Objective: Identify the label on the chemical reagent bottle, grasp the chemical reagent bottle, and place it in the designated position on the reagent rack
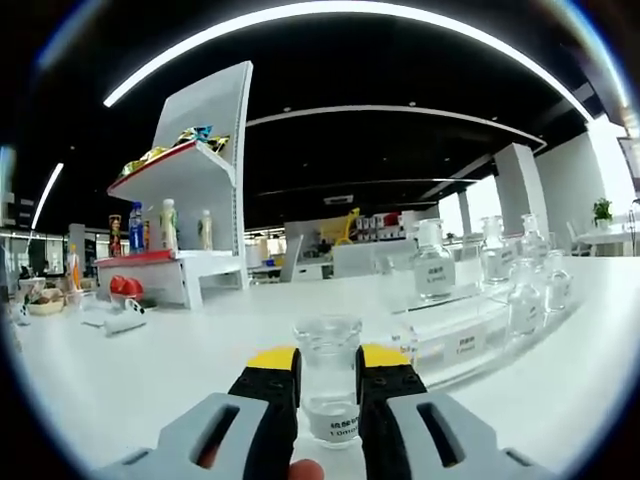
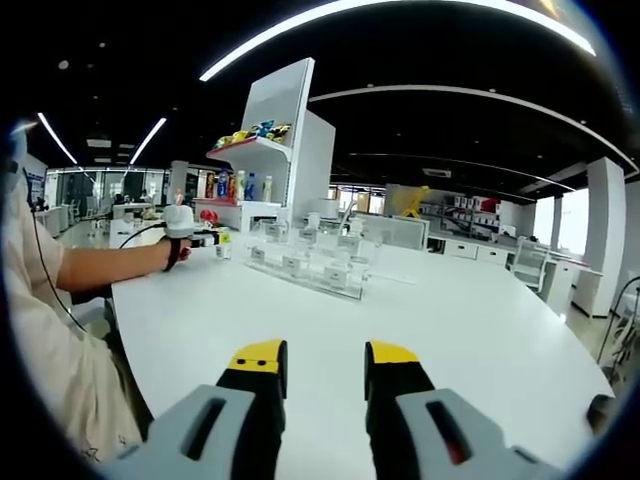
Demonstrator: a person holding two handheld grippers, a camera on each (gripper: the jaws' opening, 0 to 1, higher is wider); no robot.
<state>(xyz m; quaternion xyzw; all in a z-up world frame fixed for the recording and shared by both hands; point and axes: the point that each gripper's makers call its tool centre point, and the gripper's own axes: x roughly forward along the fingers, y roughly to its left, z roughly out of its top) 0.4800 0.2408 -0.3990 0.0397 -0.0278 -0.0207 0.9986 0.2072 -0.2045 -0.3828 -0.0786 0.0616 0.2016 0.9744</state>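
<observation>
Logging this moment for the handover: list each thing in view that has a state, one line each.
left gripper: shut on the reagent bottle.
reagent bottle: upright, clear, label facing the camera, held between the jaws.
right gripper: open, nothing between its jaws, above the white table.
reagent rack: on the table, several bottles standing upright in it.

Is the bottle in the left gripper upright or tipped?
Upright: the reagent bottle stands mouth-up between the left gripper's closed jaws.
</observation>
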